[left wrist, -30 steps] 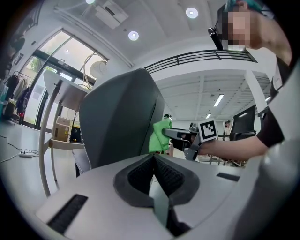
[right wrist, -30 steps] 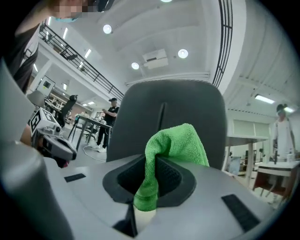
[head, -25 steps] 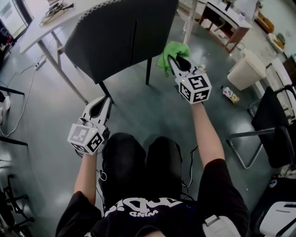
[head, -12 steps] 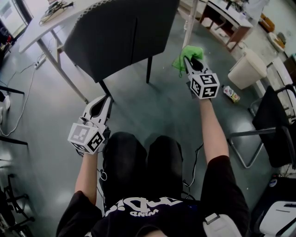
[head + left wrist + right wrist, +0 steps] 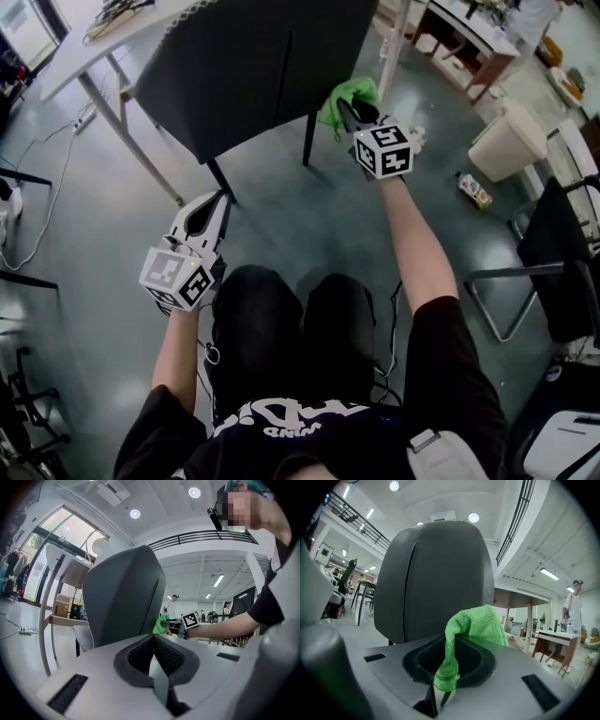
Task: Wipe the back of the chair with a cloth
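The green cloth point(image 5: 474, 623) is clamped in the right claw point(image 5: 351, 111). The jaws are closed on a hanging fold of it, and the rest is bunched above the tips. The cloth is held low at the right-hand edge of the dark grey chair back point(image 5: 248, 66), close against it, though contact cannot be confirmed. The left claw point(image 5: 210, 212) is held lower, well apart from the cloth and near a chair leg point(image 5: 218, 178). Its jaws are pressed together with nothing between them. A white table point(image 5: 70, 61) is seen beyond the chair.
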Available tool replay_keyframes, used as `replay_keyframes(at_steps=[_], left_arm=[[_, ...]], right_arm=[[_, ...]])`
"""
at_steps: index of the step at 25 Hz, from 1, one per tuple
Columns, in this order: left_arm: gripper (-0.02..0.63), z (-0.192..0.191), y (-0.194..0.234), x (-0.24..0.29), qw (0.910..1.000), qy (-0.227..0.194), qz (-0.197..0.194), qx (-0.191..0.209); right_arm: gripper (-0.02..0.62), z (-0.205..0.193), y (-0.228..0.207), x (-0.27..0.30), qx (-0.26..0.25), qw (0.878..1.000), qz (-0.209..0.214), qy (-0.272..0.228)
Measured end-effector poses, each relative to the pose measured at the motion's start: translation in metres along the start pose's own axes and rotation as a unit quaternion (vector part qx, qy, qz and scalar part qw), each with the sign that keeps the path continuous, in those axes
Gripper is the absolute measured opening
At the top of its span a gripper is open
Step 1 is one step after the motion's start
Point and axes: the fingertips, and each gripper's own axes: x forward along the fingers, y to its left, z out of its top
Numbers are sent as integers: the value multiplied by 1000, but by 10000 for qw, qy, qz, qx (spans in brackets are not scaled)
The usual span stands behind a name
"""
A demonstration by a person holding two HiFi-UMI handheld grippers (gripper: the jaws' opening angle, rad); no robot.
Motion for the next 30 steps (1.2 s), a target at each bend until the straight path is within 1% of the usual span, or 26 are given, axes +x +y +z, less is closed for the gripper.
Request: replay_keyframes(at_steps=[3,8,13,16,18,21,25,27,30], left_arm=[[0,0,2,-2,10000,1,25,17],[0,-2,6,-5,10000,37,66,5],[0,-8,9,-8,9999,97,115,-26],[0,-12,10,-8,9998,131,140,-35],[0,-14,11,-9,9997,149,165,-48],[0,-16,14,-11,9996,174,196,-51],[0,-15,19,-13,9995,194,247,-25],[0,-15,18,-12,9994,209,257,-16],[0,-19,14,-8,9995,225,213,-38]], right_arm=[[48,9,27,13,-43,9996,279,-75],[48,18,97,30,-116,9946,1022,-170],[48,33,160,38,-240,9864,1595,-326],[48,45,195,36,-366,9780,1995,-494],[48,54,214,35,-343,9732,2185,-624],[48,67,238,31,-194,9674,2380,-843],[48,72,264,25,-254,9609,2598,-921],[49,68,265,21,-210,9613,2586,-924],[48,51,249,14,-144,9666,2413,-847]])
